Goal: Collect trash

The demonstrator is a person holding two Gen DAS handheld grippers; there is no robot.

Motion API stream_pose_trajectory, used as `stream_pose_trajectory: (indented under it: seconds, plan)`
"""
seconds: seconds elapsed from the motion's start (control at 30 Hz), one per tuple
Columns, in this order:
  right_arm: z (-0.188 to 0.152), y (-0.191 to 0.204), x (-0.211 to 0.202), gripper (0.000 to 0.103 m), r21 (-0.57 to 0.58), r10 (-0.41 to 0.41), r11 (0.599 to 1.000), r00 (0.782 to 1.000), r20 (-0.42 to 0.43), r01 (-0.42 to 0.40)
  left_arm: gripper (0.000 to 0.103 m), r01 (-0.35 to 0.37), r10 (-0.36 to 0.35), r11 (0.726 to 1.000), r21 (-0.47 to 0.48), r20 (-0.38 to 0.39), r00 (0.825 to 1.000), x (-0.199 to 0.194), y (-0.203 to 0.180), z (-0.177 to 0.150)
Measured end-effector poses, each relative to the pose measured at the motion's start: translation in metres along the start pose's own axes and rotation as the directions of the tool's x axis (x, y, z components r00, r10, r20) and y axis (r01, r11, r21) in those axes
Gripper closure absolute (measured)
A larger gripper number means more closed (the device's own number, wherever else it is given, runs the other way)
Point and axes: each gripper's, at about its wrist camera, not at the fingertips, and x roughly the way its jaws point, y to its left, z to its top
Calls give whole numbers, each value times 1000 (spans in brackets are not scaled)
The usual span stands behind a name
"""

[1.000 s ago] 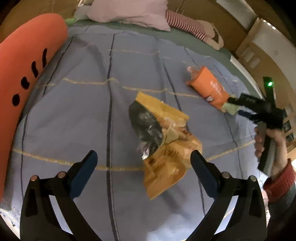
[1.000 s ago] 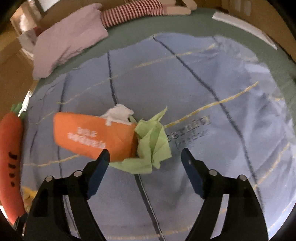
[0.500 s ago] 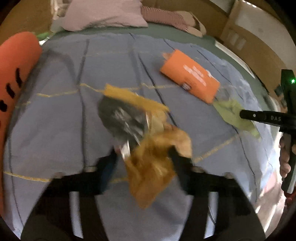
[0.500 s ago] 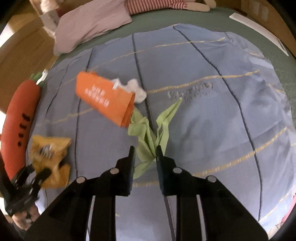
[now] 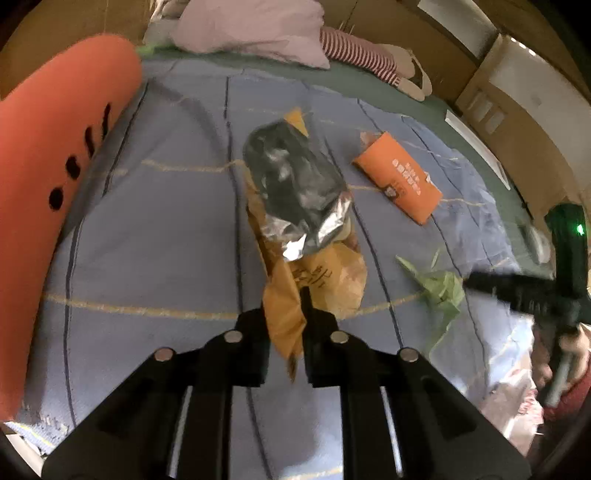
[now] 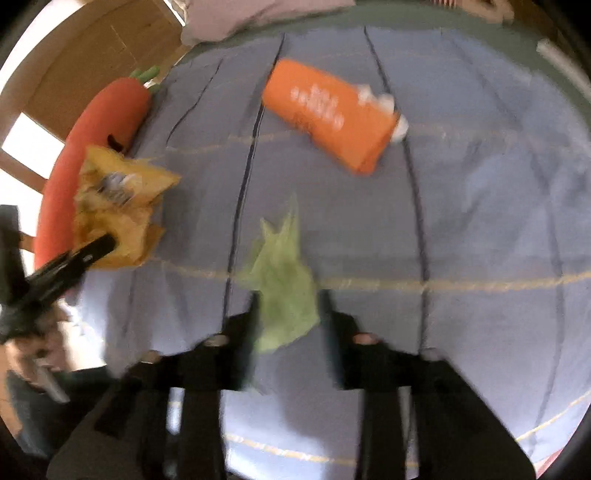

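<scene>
My left gripper [image 5: 284, 314] is shut on the lower edge of a crumpled yellow snack bag [image 5: 295, 206] with a foil inside, and the bag stands up off the blue bedspread [image 5: 166, 240]. The right wrist view shows the same bag [image 6: 114, 199] at the left gripper's tip [image 6: 107, 243]. A green paper napkin [image 6: 284, 266] sits between the jaws of my right gripper [image 6: 290, 295], which are opening and stand apart. The picture is blurred. An orange packet [image 6: 328, 110] with white tissue [image 6: 388, 101] at its mouth lies farther back on the bed.
A big orange carrot plush [image 5: 48, 166] lies along the bed's left side. At the head of the bed are a pink pillow [image 5: 255, 29] and a striped soft toy [image 5: 358, 61]. A person's hand [image 5: 569, 354] holds the right gripper [image 5: 476, 282] at the right edge.
The left gripper closed on the yellow bag and raised it. The right gripper shut on the green napkin, drew it away from the orange packet, and its jaws now stand apart again.
</scene>
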Motion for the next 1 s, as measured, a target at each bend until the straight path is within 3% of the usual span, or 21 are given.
stream_pose_trajectory:
  seconds: [0.03,0.07,0.13,0.17,0.27,0.3,0.37,0.43,0.47,0.5,0.53,0.57,0.63,0.67,0.7,0.73,0.77,0.87,0.93,1.0]
  plan:
    - [9,0,-1,27,0,-23,1000,999,38,23,76,-8,8,1000,-19,-4,1000,-2,8,0]
    - [25,-2,-1,25,1,-74,997,993,92,74,57,-24,23,999,-47,-8,1000,-2,15,0]
    - [54,-10,9,24,16,-137,991,980,143,136,43,-35,33,995,-96,-19,999,0,26,0]
    - [66,-15,14,24,42,-131,991,979,156,126,43,-28,24,992,-123,-28,999,1,31,0]
    - [102,-56,47,24,259,-12,965,986,164,-31,35,-17,13,984,-178,-24,1000,0,43,2]
    - [106,-58,57,24,287,8,957,990,140,-48,34,-22,20,981,-194,-11,1000,-3,46,3]
    - [105,-42,68,26,236,83,967,993,89,-102,33,-33,40,973,-229,26,999,-11,53,4]
    - [96,-19,72,32,183,263,948,965,10,-260,28,-39,56,963,-267,56,997,-21,62,6]
    - [90,-13,74,32,175,351,924,936,-41,-339,27,-40,62,956,-290,69,996,-25,66,6]
    - [83,1,74,32,161,453,887,884,-116,-433,27,-38,65,951,-308,76,995,-27,70,7]
    - [78,12,67,32,131,495,868,858,-141,-479,26,-37,65,946,-321,77,995,-28,72,7]
    - [75,18,57,32,101,497,868,858,-129,-487,26,-36,66,942,-335,79,995,-30,75,7]
    - [84,10,28,32,57,443,895,896,-2,-443,25,-43,75,939,-340,80,994,-31,76,7]
    - [92,-5,14,32,78,354,928,929,108,-363,24,-51,81,942,-332,77,994,-30,75,7]
    - [99,-22,6,32,129,228,959,955,189,-254,24,-56,84,945,-323,73,994,-29,73,7]
    - [102,-33,4,32,174,128,971,968,214,-166,24,-56,82,947,-317,69,994,-28,71,6]
    - [110,-49,12,32,238,-38,971,979,198,-10,24,-56,78,950,-306,62,995,-26,68,5]
    - [121,-73,51,32,262,-263,937,961,87,232,22,-55,71,959,-277,49,996,-20,59,4]
    - [123,-70,75,32,202,-304,935,952,29,292,21,-68,80,966,-250,35,996,-14,53,4]
    - [120,-55,90,32,122,-296,948,955,-6,294,21,-73,81,969,-235,24,996,-11,51,4]
